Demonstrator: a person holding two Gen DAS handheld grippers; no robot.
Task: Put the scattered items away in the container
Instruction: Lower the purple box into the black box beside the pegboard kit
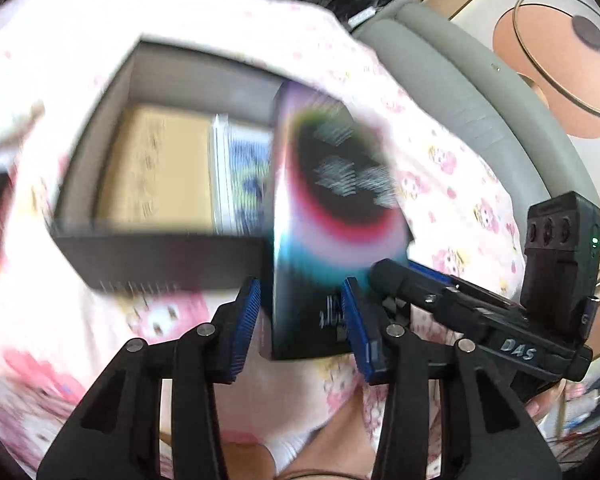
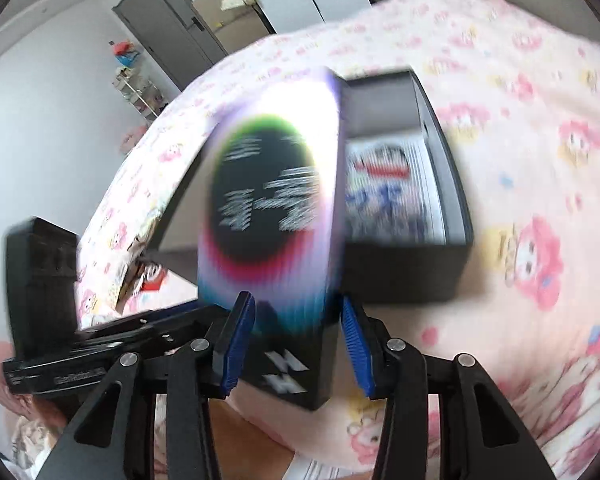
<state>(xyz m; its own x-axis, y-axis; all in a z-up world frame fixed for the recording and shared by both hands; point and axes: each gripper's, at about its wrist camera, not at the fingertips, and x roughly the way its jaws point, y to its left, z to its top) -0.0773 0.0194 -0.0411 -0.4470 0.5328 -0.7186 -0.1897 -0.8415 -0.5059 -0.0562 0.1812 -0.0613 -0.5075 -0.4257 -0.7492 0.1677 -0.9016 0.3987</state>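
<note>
While both views blur, the left gripper (image 1: pixel 300 320) and right gripper (image 2: pixel 298 336) each clamp the colourful box (image 1: pixel 324 216) beside the black container (image 1: pixel 160 256).

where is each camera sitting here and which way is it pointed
Left wrist: on the left gripper, looking forward and down at the colourful box it holds and the black container on the pink bedsheet; its own blue fingertips show, and the right gripper comes in from the right.
Right wrist: on the right gripper, facing the same colourful box, container and bedsheet, with a grey door behind; the left gripper shows at left.
Shared: box, container, bedsheet.
</note>
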